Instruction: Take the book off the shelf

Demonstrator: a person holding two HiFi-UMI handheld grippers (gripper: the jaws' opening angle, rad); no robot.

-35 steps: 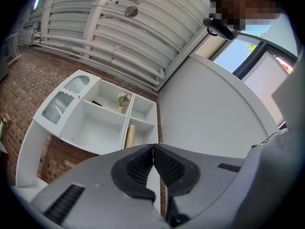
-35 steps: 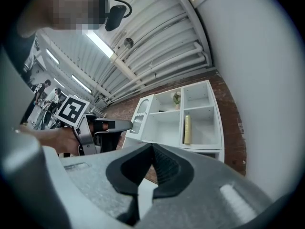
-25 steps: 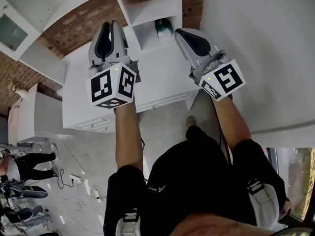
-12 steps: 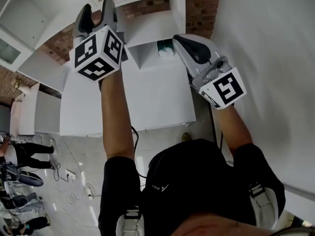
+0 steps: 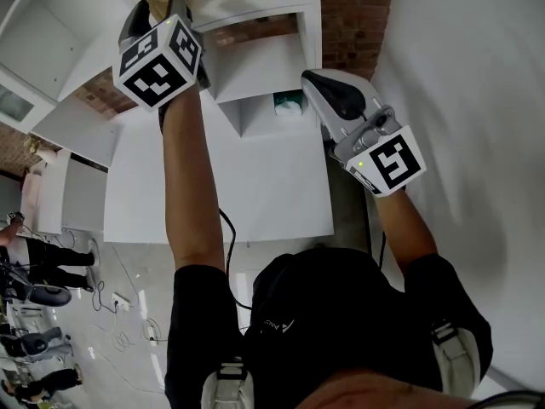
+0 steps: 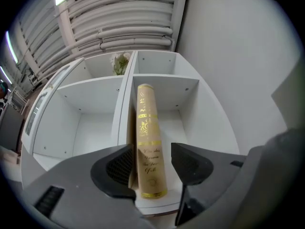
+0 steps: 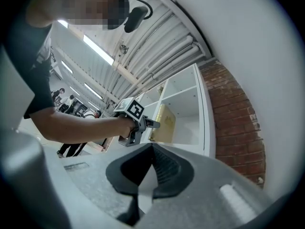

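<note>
The left gripper (image 6: 153, 165) had its jaws spread wide and opening, the pads pressing on nothing. Just past their tips, in line with the gap, the book (image 6: 147, 137) stood upright with its gold-lettered spine facing the tool, against the divider on the left-jaw side of its shelf (image 6: 195, 104) compartment. Farther up sat a small plant (image 6: 120, 63). The right gripper (image 7: 151, 168) had its jaws together, empty, well short of the shelf.

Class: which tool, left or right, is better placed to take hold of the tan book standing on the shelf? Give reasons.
Left. The left tool faces the book, its jaws opening with the spine lined up between them, untouched. The right tool is shut and held back from the shelf.
</note>
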